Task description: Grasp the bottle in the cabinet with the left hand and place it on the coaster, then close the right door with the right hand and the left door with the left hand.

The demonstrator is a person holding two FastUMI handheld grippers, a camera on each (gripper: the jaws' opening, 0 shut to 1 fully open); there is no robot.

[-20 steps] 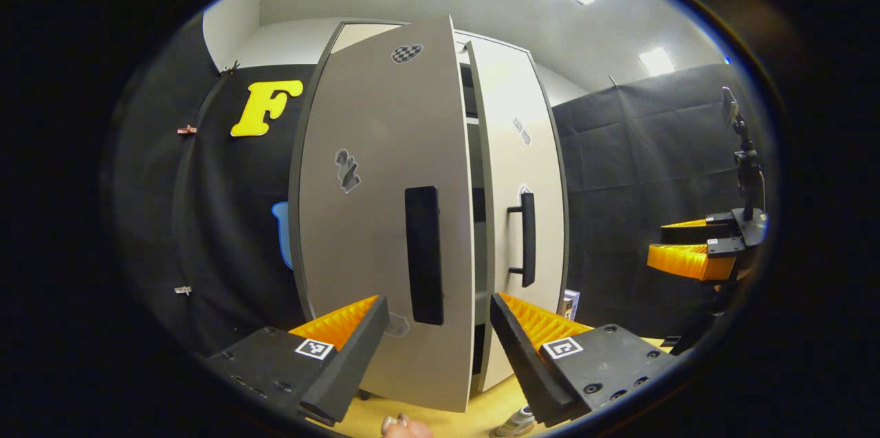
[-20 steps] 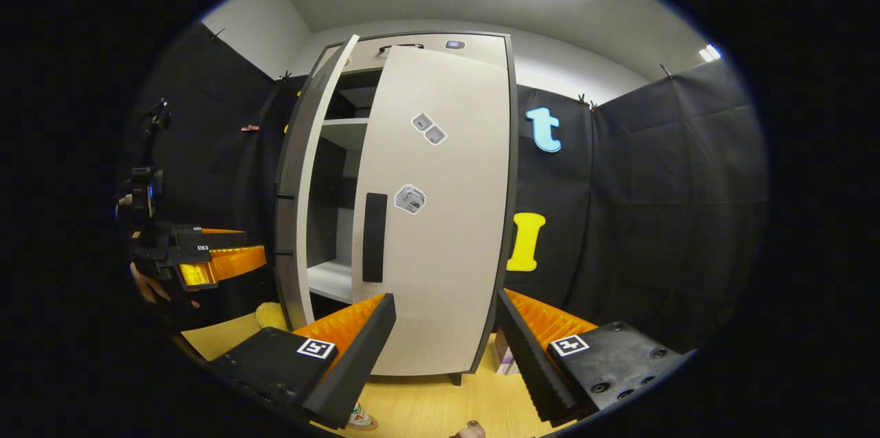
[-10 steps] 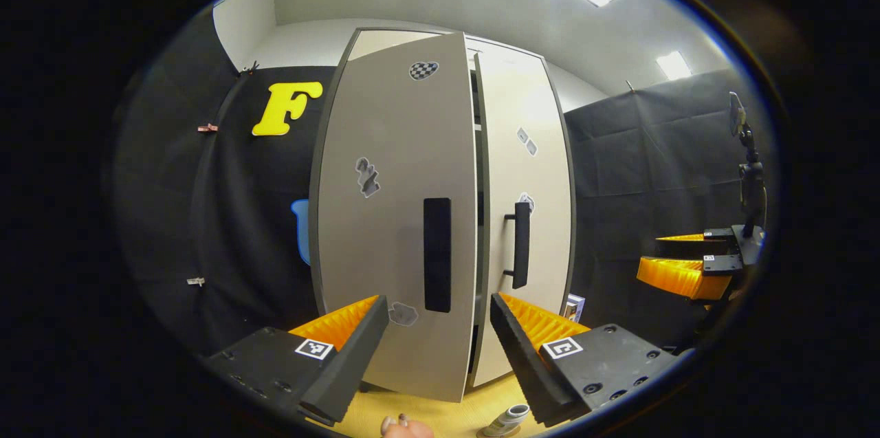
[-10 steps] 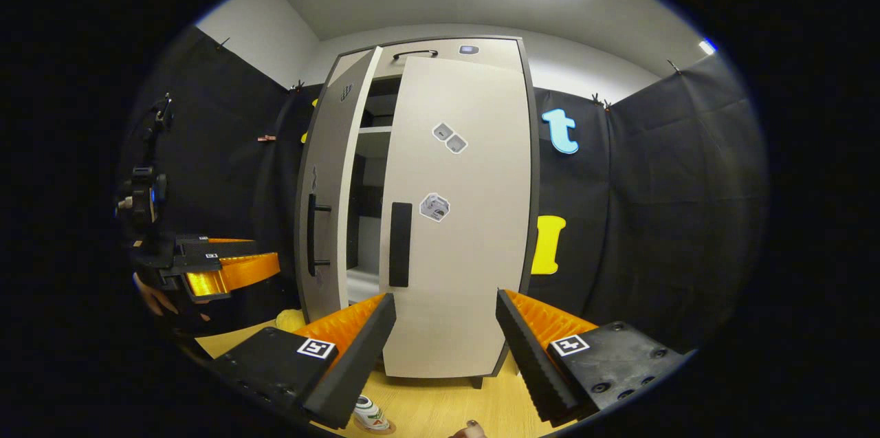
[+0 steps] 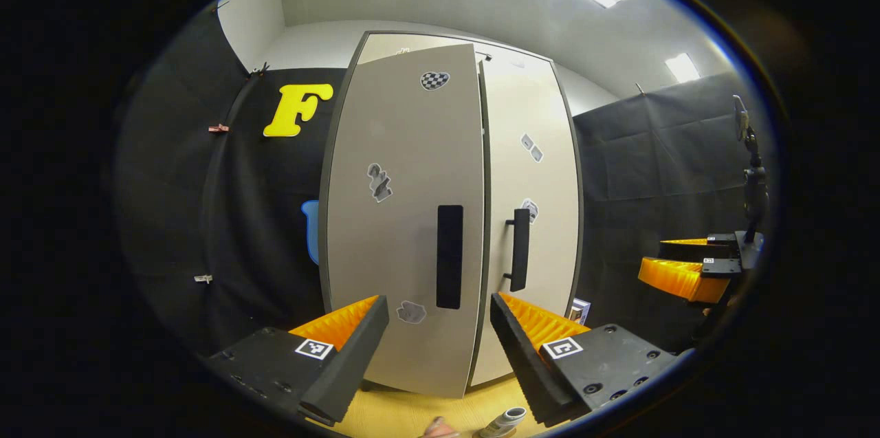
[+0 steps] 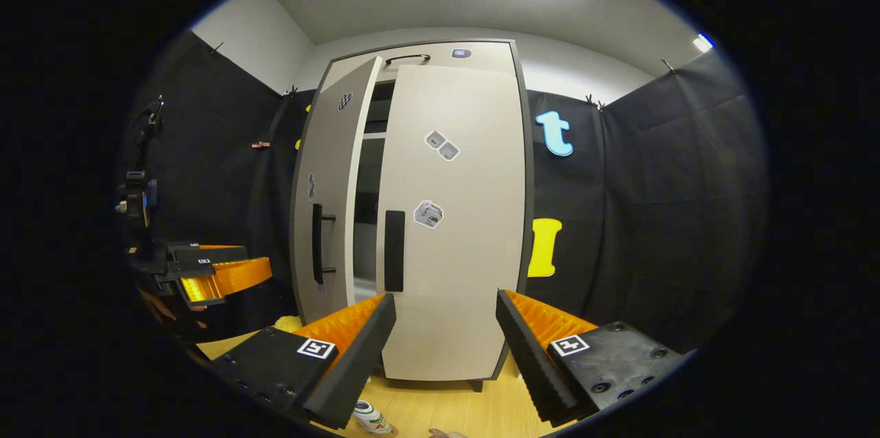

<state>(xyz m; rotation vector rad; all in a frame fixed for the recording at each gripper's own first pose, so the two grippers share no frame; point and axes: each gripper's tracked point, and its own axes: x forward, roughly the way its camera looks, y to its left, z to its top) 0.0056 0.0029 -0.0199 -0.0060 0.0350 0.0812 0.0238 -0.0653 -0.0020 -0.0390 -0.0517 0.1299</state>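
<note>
The cabinet (image 6: 426, 218) stands on the table (image 6: 440, 410); its right door (image 6: 454, 232) looks closed, while its left door (image 6: 330, 197) stands slightly ajar (a dark gap shows between them). The bottle (image 6: 371, 417) stands on the table in front of the cabinet. Both the left tongs (image 5: 436, 335) and the right tongs (image 6: 443, 335) are released, holding nothing, short of the cabinet.

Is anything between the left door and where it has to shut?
Nothing visible. The left door stands ajar, with just a dark open gap between it and the right door. The left gripper hangs apart from it.
</note>
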